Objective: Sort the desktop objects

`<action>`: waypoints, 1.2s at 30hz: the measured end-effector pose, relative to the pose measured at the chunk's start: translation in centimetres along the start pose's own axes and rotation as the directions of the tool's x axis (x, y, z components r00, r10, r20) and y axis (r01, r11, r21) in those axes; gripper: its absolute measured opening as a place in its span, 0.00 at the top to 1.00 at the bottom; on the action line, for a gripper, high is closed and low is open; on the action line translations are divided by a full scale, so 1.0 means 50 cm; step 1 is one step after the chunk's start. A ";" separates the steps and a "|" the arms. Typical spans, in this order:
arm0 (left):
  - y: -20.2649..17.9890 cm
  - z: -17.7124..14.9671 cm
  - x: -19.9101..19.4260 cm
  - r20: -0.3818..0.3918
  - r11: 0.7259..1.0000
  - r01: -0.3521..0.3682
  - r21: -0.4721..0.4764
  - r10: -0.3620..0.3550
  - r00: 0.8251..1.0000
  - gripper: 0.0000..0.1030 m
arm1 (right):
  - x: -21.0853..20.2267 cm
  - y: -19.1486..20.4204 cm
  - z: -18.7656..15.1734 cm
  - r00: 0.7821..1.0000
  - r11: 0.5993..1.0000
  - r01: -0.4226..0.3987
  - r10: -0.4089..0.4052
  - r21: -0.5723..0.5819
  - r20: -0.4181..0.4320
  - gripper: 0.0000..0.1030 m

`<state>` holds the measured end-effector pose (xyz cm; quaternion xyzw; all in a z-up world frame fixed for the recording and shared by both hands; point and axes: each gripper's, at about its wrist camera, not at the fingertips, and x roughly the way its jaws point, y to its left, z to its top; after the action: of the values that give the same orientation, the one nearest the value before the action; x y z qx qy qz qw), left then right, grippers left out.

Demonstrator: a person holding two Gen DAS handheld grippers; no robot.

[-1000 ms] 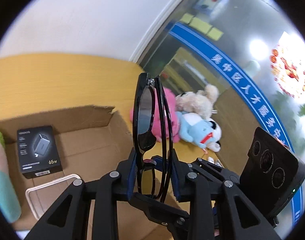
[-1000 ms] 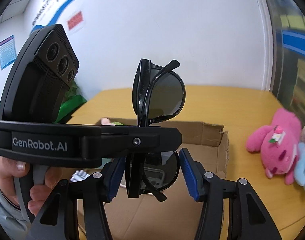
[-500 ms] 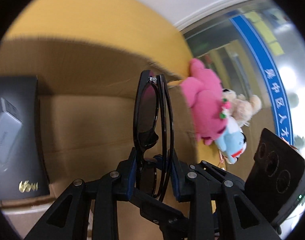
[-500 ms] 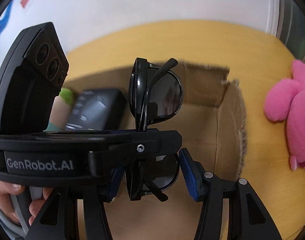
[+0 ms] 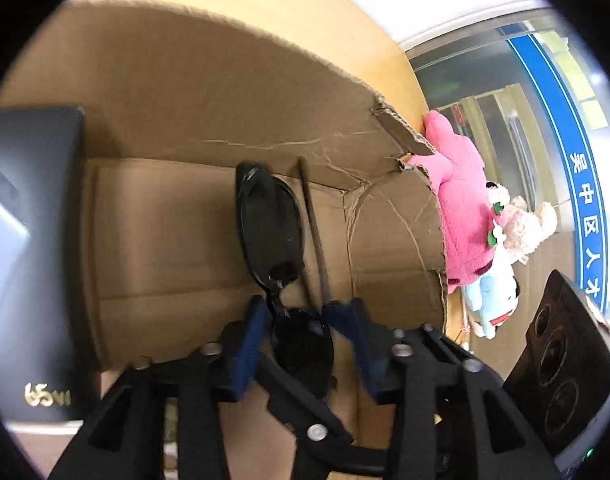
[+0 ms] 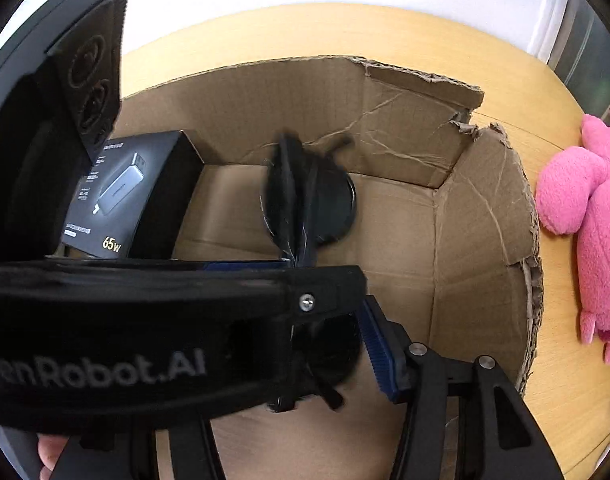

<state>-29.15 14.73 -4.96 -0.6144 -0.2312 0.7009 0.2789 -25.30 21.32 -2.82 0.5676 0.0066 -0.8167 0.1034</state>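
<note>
Releasing folded black plastic sunglasses (image 5: pixel 271 224) inside torn brown cardboard box (image 5: pixel 233 92), sorting them away: left gripper (image 5: pixel 305 320) jaws just widened, pads clear; right gripper (image 6: pixel 325 344) half-open, empty.

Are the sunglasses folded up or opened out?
Folded: the black plastic sunglasses have their arms tucked against the dark lenses, inside the brown cardboard box.

We read "65w" in gold on the black charger box (image 6: pixel 121 196), and make out "65" again on it in the left wrist view. White lettering "Robot.AI" runs along the left claw's (image 6: pixel 145 344) body. White Chinese characters stand on the blue wall band (image 5: pixel 585 200).
</note>
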 end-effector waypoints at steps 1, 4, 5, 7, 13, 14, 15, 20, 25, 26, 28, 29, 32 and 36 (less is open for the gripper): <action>-0.006 -0.007 -0.015 0.011 1.000 -0.014 0.014 0.014 1.000 0.53 | -0.009 0.001 -0.002 1.000 1.000 -0.006 0.006 0.007 0.011 0.46; -0.034 -0.031 -0.070 0.063 0.995 -0.052 0.082 0.047 0.997 0.53 | -0.058 0.012 -0.012 0.997 0.999 -0.047 0.046 0.003 0.068 0.29; -0.043 -0.040 -0.090 0.080 0.993 -0.056 0.101 0.048 0.996 0.53 | -0.077 0.017 -0.017 0.996 0.999 -0.043 0.043 -0.001 0.084 0.21; -0.067 -0.070 -0.149 0.142 0.986 -0.066 0.156 0.044 0.989 0.53 | -0.128 0.029 -0.035 0.990 0.999 -0.039 0.040 -0.016 0.138 0.12; -0.117 -0.239 -0.340 0.437 0.917 -0.260 0.302 0.109 0.893 0.36 | -0.290 0.069 -0.134 0.937 0.995 -0.084 0.097 -0.053 0.336 0.00; -0.120 -0.271 -0.363 0.485 0.898 -0.309 0.312 0.130 0.865 0.30 | -0.315 0.074 -0.142 0.922 0.995 -0.076 0.094 -0.063 0.374 0.00; -0.119 -0.301 -0.383 0.531 0.881 -0.357 0.311 0.151 0.834 0.25 | -0.325 0.088 -0.165 0.910 0.995 -0.070 0.094 -0.075 0.403 0.00; -0.088 -0.485 -0.451 0.748 0.782 -0.582 0.223 0.246 0.617 0.23 | -0.359 0.154 -0.253 0.847 0.996 -0.021 0.065 -0.089 0.527 0.00; -0.020 -0.588 -0.467 0.832 0.751 -0.653 0.099 0.297 0.468 0.23 | -0.304 0.173 -0.321 0.831 0.999 0.023 0.004 -0.042 0.556 0.00; -0.004 -0.599 -0.466 0.843 0.742 -0.667 0.062 0.319 0.433 0.22 | -0.295 0.172 -0.331 0.834 0.999 0.024 -0.004 -0.029 0.552 0.00; 0.026 -0.610 -0.455 0.841 0.738 -0.674 0.021 0.351 0.411 0.22 | -0.273 0.169 -0.348 0.842 1.000 0.028 -0.018 -0.009 0.540 0.00; 0.039 -0.610 -0.450 0.836 0.739 -0.673 0.015 0.360 0.414 0.22 | -0.258 0.167 -0.355 0.847 1.000 0.029 -0.022 -0.005 0.531 0.00; 0.083 -0.607 -0.427 0.819 0.744 -0.668 -0.008 0.388 0.422 0.21 | -0.221 0.161 -0.376 0.844 0.998 0.067 -0.065 0.014 0.533 0.00; 0.129 -0.600 -0.392 0.784 0.748 -0.663 -0.031 0.430 0.448 0.22 | -0.181 0.139 -0.389 0.854 0.997 0.048 -0.069 0.054 0.516 0.00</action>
<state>1.60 -3.84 0.95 -0.2624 -0.0098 0.9649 -0.0024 -3.02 18.46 -0.57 0.3286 -0.0203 -0.9420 0.0654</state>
